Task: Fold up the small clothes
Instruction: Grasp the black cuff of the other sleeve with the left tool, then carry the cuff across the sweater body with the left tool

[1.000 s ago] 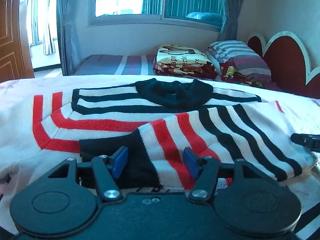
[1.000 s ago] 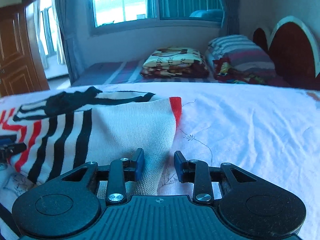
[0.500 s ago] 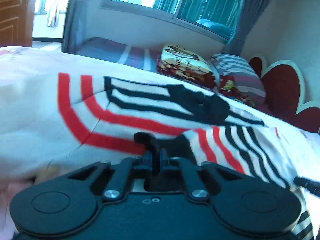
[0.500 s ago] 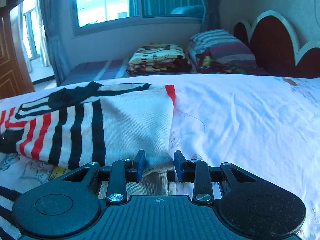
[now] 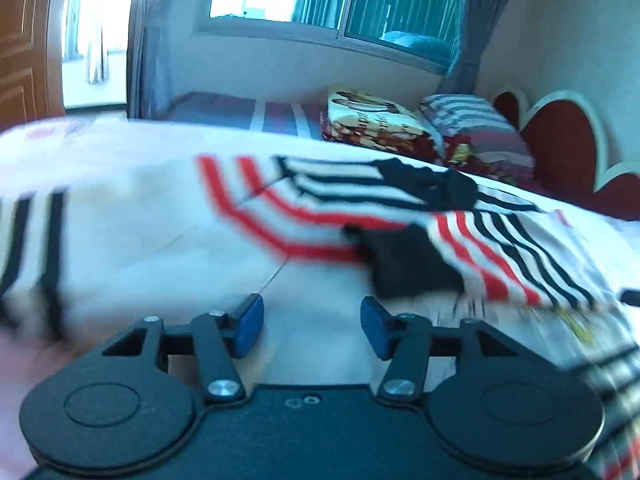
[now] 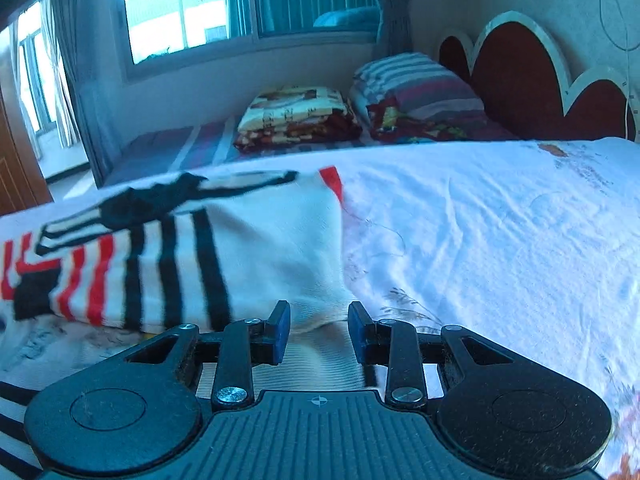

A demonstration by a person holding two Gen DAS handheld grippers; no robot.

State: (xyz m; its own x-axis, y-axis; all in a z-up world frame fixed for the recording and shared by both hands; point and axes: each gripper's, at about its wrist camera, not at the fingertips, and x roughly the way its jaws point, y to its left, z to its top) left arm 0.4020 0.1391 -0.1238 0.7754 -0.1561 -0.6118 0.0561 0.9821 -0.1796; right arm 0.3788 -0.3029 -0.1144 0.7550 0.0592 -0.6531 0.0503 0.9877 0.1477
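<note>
Daylight from the window (image 6: 248, 4) falls across a bed covered with a white printed bedsheet (image 6: 500, 240), with a folded blanket (image 6: 296, 116) and a striped pillow (image 6: 416, 88) against the red scalloped headboard (image 6: 516, 76) farther back. On the sheet lies the striped knit sweater (image 5: 304, 216), white with red and black bands and a black collar (image 5: 428, 184); one sleeve with a black cuff (image 5: 404, 264) is folded in across the body.

My left gripper (image 5: 312, 328) hangs released over the near white part of the sweater, blue pads (image 5: 248, 328) spread and nothing between them. My right gripper (image 6: 318, 332) also stands parted, with a ridge of the sweater's white hem (image 6: 316, 316) lying in the gap; I cannot tell from this view whether either pad touches the cloth, but it is not pinched.

I judge the knit soft, thick and light, limp enough to sag wherever it is unsupported, and stretchy along the ribbed edges. It should grip well against the pads and is not fragile. The best holds look like the hem corners and the shoulder seams, taking both layers together so the fold lifts as one piece and the tucked sleeve does not slide out.
</note>
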